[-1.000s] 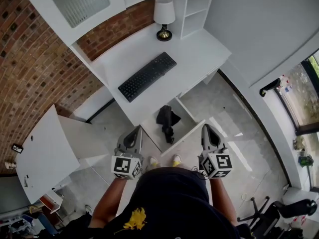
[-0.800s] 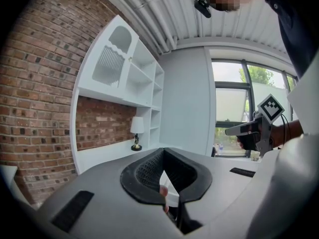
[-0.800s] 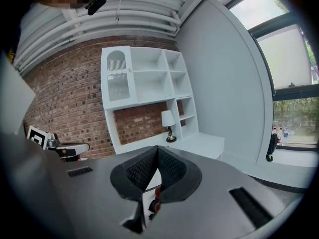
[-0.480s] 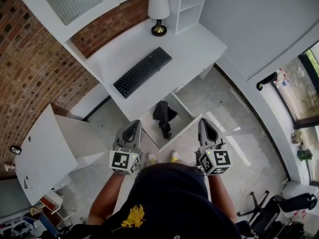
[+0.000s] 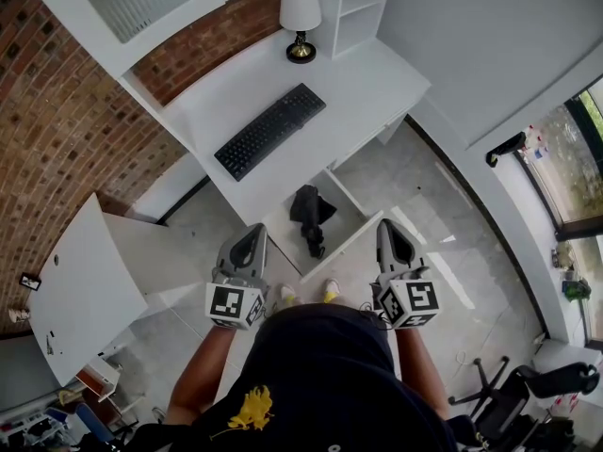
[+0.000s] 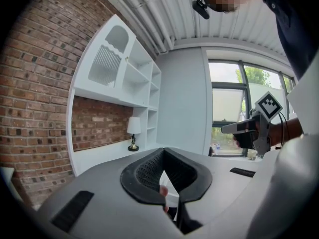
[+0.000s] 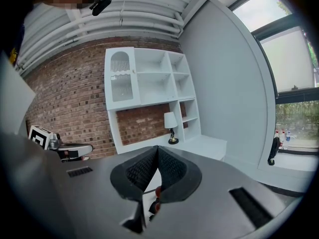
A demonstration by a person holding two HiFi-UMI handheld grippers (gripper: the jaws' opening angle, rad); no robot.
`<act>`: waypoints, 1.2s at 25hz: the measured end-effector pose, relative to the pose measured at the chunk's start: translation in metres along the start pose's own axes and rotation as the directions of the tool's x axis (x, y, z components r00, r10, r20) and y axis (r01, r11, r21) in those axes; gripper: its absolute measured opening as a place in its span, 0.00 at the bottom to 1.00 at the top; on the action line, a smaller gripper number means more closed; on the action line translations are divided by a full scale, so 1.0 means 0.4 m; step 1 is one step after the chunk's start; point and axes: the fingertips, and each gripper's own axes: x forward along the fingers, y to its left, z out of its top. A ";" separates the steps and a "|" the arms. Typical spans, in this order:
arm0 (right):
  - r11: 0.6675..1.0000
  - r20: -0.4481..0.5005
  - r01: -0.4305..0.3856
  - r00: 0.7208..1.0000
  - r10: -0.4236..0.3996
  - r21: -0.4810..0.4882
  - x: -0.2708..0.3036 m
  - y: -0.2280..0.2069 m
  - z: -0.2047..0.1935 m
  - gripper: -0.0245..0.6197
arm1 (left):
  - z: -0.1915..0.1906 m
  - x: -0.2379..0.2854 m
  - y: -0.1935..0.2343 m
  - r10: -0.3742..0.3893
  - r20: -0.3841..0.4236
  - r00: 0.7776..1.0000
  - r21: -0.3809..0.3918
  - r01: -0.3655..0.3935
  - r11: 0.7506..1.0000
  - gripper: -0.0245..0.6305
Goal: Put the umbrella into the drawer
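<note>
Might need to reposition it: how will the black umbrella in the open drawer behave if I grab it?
The umbrella looks folded with loose, rumpled fabric, so the cloth will probably flop and bunch. It seems small beside the drawer, likely light. Its narrow end looks stiffer, a surer grip.
</note>
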 end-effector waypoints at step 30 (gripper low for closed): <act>0.999 0.044 -0.034 0.998 0.034 -0.010 -0.014 0.021 0.051 0.04 | 0.021 -0.050 0.004 0.035 0.036 0.999 -0.005 -0.034 0.999 0.06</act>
